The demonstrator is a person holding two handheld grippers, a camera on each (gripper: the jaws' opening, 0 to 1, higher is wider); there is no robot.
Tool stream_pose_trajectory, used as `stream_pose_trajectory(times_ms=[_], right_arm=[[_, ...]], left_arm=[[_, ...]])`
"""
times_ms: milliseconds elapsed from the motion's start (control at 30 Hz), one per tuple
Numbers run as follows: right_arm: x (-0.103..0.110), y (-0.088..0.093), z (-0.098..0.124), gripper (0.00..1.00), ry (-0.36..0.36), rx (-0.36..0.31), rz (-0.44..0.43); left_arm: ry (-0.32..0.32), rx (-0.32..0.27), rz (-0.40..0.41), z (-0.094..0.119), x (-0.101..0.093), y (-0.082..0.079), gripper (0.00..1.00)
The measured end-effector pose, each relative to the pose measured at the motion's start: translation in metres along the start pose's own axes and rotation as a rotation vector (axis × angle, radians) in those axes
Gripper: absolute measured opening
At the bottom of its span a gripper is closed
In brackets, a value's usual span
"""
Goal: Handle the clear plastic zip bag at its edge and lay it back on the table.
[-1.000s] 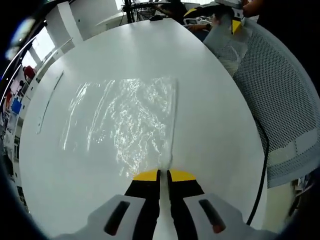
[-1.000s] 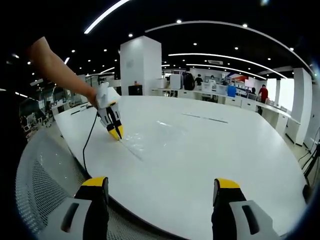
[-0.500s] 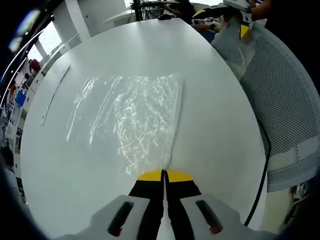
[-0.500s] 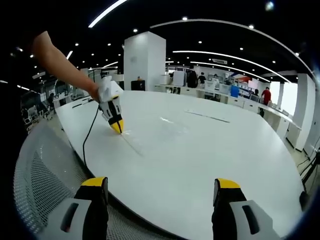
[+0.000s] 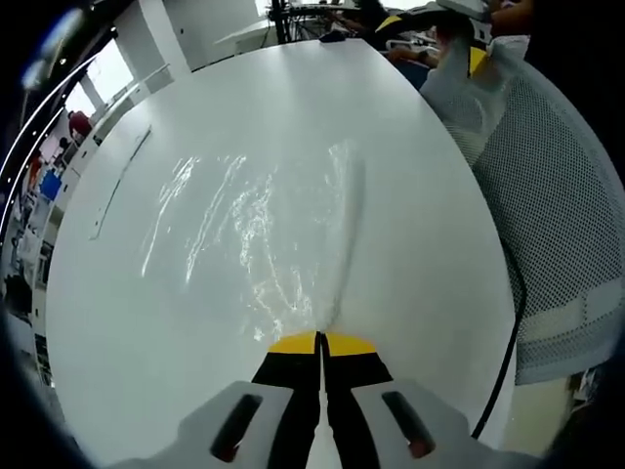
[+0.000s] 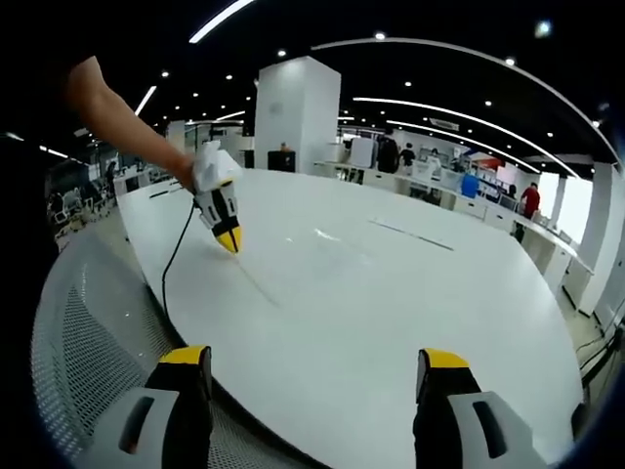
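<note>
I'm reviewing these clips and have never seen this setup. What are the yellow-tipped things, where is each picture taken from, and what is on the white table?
No robot here: a person holds a hand-held claw in each hand, with a fisheye camera riding on each. The left gripper view looks along the left claw, whose yellow-tipped jaws are shut on the edge of a clear plastic zip bag. The bag stretches away over the white table, with its near end raised. The right gripper view looks along the right claw, jaws wide apart, holding nothing, near the table edge. It also shows the left claw from outside, in the person's hand. A grey mesh chair stands beside the table.
</note>
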State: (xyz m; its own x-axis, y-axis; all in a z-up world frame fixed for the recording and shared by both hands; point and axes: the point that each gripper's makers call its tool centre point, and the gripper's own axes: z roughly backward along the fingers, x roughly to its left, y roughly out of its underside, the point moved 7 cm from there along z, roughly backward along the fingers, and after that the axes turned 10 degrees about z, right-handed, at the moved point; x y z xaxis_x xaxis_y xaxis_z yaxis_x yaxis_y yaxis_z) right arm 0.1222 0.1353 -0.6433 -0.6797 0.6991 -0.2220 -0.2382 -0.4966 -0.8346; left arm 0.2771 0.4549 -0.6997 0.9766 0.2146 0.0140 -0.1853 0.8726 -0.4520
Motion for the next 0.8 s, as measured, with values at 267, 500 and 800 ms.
stream_pose_trajectory(times_ms=[267,500,800], right_arm=[[-0.002,-0.016,-0.007,0.82,-0.043,-0.006,0.061],[-0.002,-0.027,-0.013,0.75,-0.078,-0.006,0.085],[0.0,-0.036,-0.019,0.71,-0.114,-0.009,0.131]], left_arm=[[-0.018,-0.016,-0.012,0.01,-0.008,-0.004,0.0],[-0.033,-0.019,-0.029,0.018,-0.017,-0.009,0.0],[-0.072,-0.018,-0.065,0.025,-0.032,-0.02,0.0]])
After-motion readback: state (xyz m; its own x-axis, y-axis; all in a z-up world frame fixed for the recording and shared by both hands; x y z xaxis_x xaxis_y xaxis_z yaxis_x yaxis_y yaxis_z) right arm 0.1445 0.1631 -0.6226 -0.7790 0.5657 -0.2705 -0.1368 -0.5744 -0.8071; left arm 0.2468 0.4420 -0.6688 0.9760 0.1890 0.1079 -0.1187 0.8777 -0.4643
